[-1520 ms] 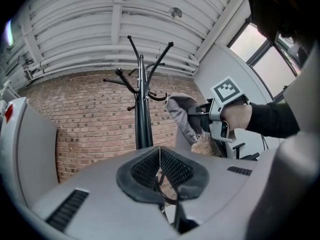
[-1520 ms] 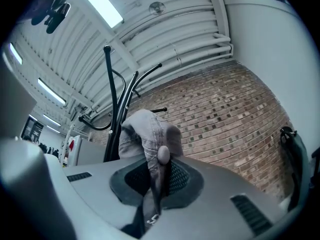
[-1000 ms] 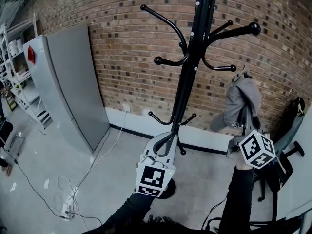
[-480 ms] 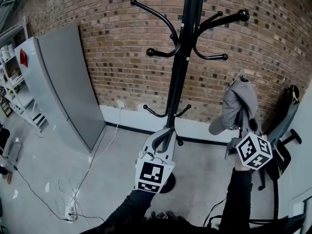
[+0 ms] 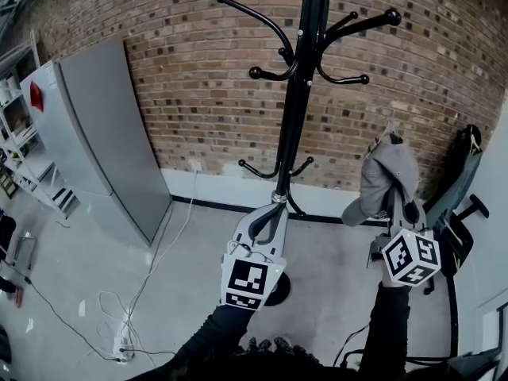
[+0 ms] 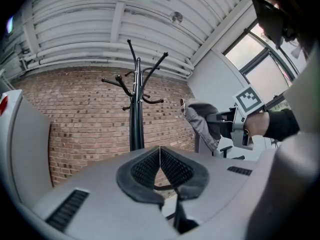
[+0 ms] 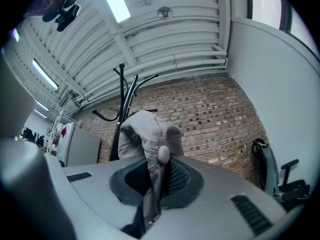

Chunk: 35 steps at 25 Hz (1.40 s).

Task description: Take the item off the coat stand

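The black coat stand [image 5: 298,109] rises in front of a brick wall, its hooks bare. A grey cap [image 5: 386,171] hangs to the right of the pole, clear of the hooks, and my right gripper [image 5: 394,206] is shut on its fabric from below. In the right gripper view the cap [image 7: 148,134] is pinched in my right gripper [image 7: 159,171], with the coat stand [image 7: 122,99] behind it. My left gripper [image 5: 277,206] is shut and empty low in front of the pole. Its view shows the left gripper [image 6: 160,154], the stand [image 6: 136,109] and the cap [image 6: 200,120].
A tall grey cabinet [image 5: 103,133] stands against the wall at the left, with white shelving [image 5: 24,157] beyond it. A dark office chair [image 5: 464,205] is at the right. Cables and a power strip [image 5: 123,344] lie on the floor at the lower left.
My right gripper has come down a little with the cap, farther below the stand's upper hooks. The left gripper has stayed in front of the pole.
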{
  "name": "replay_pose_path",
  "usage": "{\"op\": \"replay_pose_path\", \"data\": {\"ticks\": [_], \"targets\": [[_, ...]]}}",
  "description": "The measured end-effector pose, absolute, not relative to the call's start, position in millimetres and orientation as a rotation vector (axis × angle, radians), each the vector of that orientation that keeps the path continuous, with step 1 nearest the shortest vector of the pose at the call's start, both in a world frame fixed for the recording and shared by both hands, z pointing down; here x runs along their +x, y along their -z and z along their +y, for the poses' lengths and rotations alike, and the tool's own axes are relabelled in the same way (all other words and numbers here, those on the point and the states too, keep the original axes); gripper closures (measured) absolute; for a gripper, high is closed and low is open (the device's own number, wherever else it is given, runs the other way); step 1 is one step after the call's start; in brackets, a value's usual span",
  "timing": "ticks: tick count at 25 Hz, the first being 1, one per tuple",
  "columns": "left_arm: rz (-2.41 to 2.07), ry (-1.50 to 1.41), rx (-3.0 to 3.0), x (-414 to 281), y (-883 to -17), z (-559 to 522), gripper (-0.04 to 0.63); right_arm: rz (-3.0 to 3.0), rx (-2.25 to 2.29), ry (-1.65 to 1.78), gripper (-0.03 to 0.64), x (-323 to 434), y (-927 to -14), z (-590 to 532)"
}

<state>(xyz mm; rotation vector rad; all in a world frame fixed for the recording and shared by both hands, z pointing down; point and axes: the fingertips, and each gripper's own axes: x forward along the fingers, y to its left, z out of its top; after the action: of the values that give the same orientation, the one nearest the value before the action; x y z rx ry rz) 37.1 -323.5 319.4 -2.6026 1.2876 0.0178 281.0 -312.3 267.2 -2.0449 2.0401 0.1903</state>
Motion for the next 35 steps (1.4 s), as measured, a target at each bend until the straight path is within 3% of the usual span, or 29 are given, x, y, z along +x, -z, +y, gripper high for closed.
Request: {"op": "replay_pose_path", "data": {"ticks": [19,35], "targets": [[1.193,-0.053,-2.747,6,-335,-257,0.581,1.986,-2.184,-0.200,0.591,208,-304,-181],[1.250,-0.076,-2.777,24,-333,-223,0.581,2.036,-2.176,-0.215,0.591,212,-306,-134]]}}
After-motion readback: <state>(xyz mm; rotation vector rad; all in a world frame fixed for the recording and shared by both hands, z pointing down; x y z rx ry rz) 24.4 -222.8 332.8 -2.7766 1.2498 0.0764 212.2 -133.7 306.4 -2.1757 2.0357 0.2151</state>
